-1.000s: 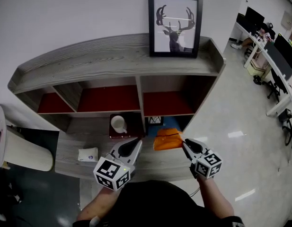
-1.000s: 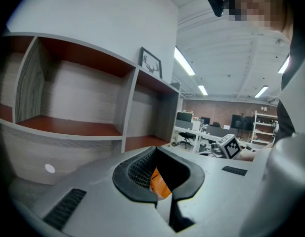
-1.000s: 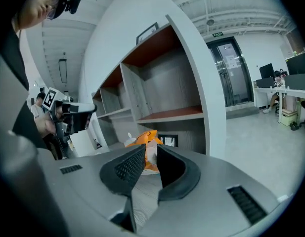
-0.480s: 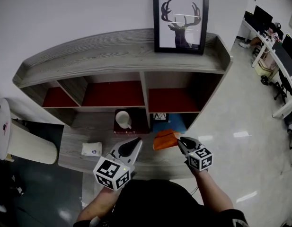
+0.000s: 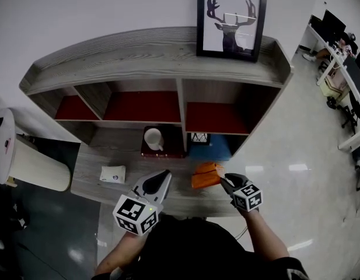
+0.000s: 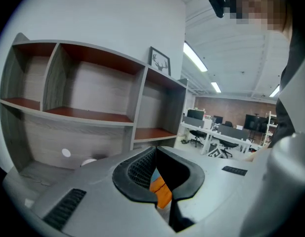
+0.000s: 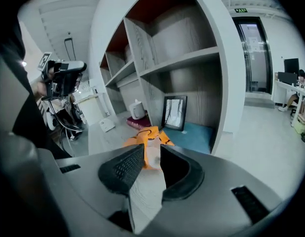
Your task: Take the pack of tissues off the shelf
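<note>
The orange pack of tissues (image 5: 204, 177) is over the wooden desk surface, just in front of the shelf's lower right bay (image 5: 210, 147). My right gripper (image 5: 225, 182) is shut on its right end. In the right gripper view the orange pack (image 7: 146, 137) sticks out ahead between the dark pads. My left gripper (image 5: 163, 178) hovers to the left of the pack, apart from it, jaws shut with nothing in them. Through its closed tips (image 6: 154, 156) a sliver of the orange pack (image 6: 161, 194) shows.
A white mug (image 5: 153, 139) stands on a dark red book (image 5: 163, 151) under the shelf. A small picture frame (image 5: 197, 137) stands on a blue mat (image 5: 217, 151). A white packet (image 5: 113, 174) lies at desk left. A deer picture (image 5: 231, 17) tops the shelf (image 5: 139, 54).
The right gripper and the orange pack have come a little away from the shelf bay toward me. The left gripper has stayed shut in about the same place.
</note>
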`<state>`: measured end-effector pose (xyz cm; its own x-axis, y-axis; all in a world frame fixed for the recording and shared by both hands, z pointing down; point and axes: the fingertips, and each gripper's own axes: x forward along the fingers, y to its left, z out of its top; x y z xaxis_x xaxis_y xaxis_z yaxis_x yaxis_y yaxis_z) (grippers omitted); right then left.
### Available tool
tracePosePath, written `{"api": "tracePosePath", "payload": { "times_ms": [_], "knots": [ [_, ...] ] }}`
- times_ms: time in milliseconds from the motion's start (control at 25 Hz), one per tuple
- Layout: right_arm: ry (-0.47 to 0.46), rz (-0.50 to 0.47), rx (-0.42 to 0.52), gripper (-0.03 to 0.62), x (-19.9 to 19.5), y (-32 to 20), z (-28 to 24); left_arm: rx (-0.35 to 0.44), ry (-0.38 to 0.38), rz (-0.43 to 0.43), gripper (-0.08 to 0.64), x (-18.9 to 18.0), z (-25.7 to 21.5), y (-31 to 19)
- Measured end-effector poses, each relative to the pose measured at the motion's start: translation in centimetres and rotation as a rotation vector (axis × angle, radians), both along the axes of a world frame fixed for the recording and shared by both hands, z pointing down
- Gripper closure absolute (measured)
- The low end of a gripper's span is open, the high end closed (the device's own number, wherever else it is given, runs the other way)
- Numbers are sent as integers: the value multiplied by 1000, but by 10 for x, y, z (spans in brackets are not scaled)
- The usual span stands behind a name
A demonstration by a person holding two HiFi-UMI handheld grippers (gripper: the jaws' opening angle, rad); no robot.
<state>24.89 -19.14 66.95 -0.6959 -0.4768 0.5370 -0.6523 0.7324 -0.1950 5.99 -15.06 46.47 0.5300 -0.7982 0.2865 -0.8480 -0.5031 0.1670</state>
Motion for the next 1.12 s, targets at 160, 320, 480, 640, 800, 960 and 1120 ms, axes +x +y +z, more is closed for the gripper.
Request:
{"api": "tracePosePath", "payload": {
  "times_ms": [160, 320, 480, 640, 800, 960, 1120],
  "knots": [
    [-6, 35, -55, 499, 22, 16, 9, -7, 12, 12, 545, 10, 3, 3],
    [-39, 92, -36, 476, 42, 18, -7, -15, 18, 32, 545, 21, 4, 3],
    [-82, 131, 18, 476, 52, 8, -33, -8, 17, 52, 545, 30, 1, -1],
    [-132, 139, 49, 476, 44, 4, -56, -11, 15, 50, 545, 28, 3, -2],
    [-205, 60, 79, 476, 18, 8, -84, -20, 10, 26, 545, 22, 3, -1],
    [-336, -92, 78, 477, -32, 21, -120, -13, 0, -26, 545, 11, -3, 4],
    [-381, -189, 74, 530, -63, 31, -140, -25, 22, -84, 546, -14, 2, 8]
  ]
}}
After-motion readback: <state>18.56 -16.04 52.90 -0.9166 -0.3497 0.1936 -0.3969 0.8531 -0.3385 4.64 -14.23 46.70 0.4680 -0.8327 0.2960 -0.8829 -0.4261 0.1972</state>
